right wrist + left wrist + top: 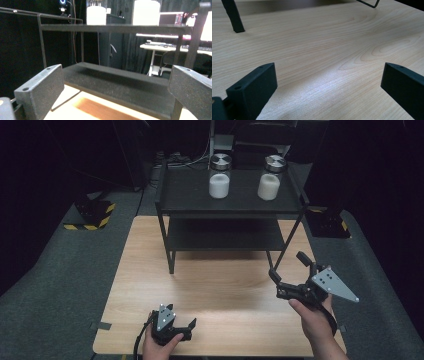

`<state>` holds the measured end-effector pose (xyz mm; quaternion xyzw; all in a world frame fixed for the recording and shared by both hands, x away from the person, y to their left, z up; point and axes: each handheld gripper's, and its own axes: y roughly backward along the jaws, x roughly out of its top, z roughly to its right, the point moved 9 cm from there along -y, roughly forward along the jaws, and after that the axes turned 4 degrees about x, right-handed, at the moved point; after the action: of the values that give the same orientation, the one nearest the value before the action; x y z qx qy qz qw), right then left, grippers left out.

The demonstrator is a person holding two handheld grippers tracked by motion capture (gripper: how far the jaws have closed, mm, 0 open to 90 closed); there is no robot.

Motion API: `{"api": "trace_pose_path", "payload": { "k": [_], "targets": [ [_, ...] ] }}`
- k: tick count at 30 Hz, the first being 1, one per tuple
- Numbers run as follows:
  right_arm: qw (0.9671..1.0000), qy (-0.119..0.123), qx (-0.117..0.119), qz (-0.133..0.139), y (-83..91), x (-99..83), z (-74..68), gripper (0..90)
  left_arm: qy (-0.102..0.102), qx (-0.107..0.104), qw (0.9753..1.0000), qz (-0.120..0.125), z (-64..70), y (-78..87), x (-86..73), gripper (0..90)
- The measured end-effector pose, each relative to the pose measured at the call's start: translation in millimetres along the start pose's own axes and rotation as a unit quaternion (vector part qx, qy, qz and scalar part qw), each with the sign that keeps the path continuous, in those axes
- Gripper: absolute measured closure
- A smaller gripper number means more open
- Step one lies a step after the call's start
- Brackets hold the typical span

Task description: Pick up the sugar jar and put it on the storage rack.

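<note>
**Claws Wide, Jars Waiting on the Shelf**

The right claw (289, 266) is held spread and empty, raised toward the black shelf (190, 200). The left claw (181, 322) is spread too, low over the table (225, 285). Two jars (219, 176) are kept on top, well apart from both. A reach comes next, probably.

No lettering, label, brand or number can be read anywhere. The two glass jars with white contents (219, 175) carry none, and neither does the black two-tier metal shelf (190, 202).
</note>
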<state>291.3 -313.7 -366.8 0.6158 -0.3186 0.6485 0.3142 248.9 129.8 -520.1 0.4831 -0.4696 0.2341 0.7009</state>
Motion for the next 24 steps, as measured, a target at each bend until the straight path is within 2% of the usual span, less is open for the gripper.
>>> {"api": "trace_pose_path", "payload": {
  "k": [8, 13, 19, 24],
  "targets": [
    [0.9997, -0.003, -0.009, -0.023, 14.0, -26.9, 3.3, 0.1, 0.000, -0.001, 1.0000, 0.000, -0.2, 0.0, -0.1, 0.7],
    [0.9990, -0.015, -0.019, -0.039, 23.3, -46.6, 5.9, 0.1, 0.001, -0.001, 1.0000, 0.002, -0.4, 0.1, -0.3, 0.7],
    [0.9974, -0.022, -0.028, -0.063, 34.3, -72.7, 7.1, 0.1, 0.002, 0.000, 1.0000, 0.003, -0.3, 0.6, -0.6, 0.7],
    [0.9957, -0.016, -0.033, -0.085, 41.2, -90.7, 7.0, 0.1, -0.001, 0.001, 1.0000, 0.003, 0.2, 0.4, -0.4, 0.7]
  ]
}}
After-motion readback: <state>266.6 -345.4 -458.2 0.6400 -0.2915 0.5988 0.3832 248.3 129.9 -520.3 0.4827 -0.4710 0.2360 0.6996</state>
